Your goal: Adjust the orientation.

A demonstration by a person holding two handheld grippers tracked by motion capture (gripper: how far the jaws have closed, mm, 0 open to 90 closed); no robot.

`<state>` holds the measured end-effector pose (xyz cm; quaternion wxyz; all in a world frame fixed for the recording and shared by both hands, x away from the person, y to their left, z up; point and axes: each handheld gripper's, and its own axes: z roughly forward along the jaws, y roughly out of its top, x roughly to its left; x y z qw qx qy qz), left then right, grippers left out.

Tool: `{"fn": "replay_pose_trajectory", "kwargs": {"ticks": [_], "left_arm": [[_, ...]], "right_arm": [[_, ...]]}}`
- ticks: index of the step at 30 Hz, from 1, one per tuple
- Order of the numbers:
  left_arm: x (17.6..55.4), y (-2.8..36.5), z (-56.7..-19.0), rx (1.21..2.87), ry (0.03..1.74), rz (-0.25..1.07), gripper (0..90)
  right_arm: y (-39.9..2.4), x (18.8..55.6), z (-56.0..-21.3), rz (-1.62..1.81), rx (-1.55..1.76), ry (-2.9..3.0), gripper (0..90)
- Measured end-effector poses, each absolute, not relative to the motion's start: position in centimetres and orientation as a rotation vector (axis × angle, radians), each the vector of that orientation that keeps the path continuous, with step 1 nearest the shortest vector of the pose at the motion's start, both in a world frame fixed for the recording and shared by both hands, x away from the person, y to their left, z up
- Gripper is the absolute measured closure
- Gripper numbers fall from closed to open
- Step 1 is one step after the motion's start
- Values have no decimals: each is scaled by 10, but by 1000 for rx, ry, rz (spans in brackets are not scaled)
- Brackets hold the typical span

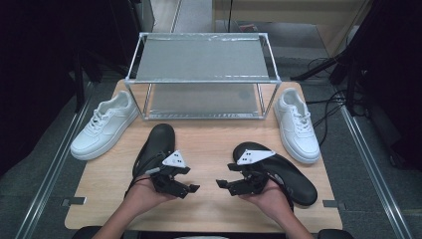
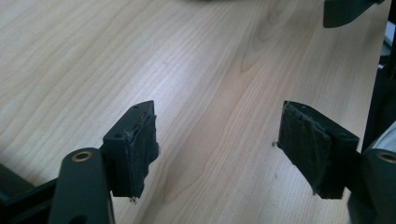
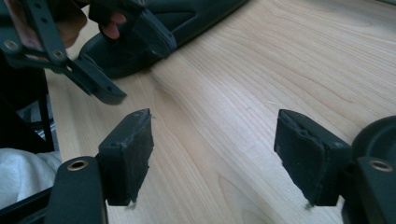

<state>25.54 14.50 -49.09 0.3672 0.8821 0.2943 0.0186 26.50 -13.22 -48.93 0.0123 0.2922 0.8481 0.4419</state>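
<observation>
Two black shoes lie on the wooden table [image 1: 209, 144]: one [image 1: 155, 147] left of centre, the other [image 1: 288, 174] right of centre. A white sneaker [image 1: 104, 124] sits at the left and another [image 1: 297, 124] at the right. My left gripper [image 1: 191, 180] hovers low in front of the left black shoe, jaws pointing right. My right gripper [image 1: 224, 175] faces it from beside the right black shoe. Both are open. In the left gripper view my left gripper [image 2: 219, 140] has bare wood between its pads [image 2: 140, 149]. My right gripper [image 3: 212, 149] likewise frames only bare wood.
A two-tier metal rack [image 1: 204, 74] stands at the back centre of the table, both shelves bare. Floor rails and cables run along both sides. In the right gripper view the left gripper [image 3: 93, 56] and the left black shoe [image 3: 187, 18] show at upper left.
</observation>
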Motion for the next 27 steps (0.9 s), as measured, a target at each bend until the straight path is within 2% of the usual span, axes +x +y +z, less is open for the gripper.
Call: {"fn": "replay_pose_trajectory", "kwargs": {"ticks": [3, 5, 7, 10, 11, 13, 14, 17, 18, 20, 23, 24, 27], "left_arm": [[256, 150, -486, 2267, 759, 62, 287], [256, 154, -482, 2264, 768, 76, 331], [257, 157, -480, 2257, 774, 70, 391], [258, 165, -476, 2257, 791, 69, 422], [258, 168, -475, 2259, 793, 64, 472], [259, 173, -474, 2243, 813, 50, 496], [260, 179, -470, 2244, 828, 52, 572], [261, 185, -467, 2243, 831, 49, 622], [262, 190, -464, 2241, 841, 48, 688], [263, 193, -462, 2234, 846, 48, 704], [264, 207, -455, 2224, 870, 64, 823], [263, 214, -453, 2208, 883, 67, 823], [262, 231, -452, 2202, 915, 95, 871]], "right_arm": [[-134, 266, -490, 1345, 917, 2642, 357], [-135, 267, -491, 1338, 905, 2659, 389], [-134, 266, -490, 1336, 905, 2661, 390], [-133, 265, -489, 1324, 893, 2650, 398], [-132, 264, -489, 1320, 878, 2646, 418], [-132, 264, -489, 1315, 879, 2651, 437], [-132, 262, -489, 1304, 863, 2661, 457], [-132, 261, -490, 1296, 848, 2670, 464], [-131, 259, -489, 1291, 837, 2673, 488], [-130, 258, -489, 1292, 835, 2678, 498], [-127, 256, -489, 1298, 809, 2686, 560], [-127, 256, -489, 1298, 809, 2686, 560], [-124, 254, -488, 1288, 793, 2708, 646]]}}
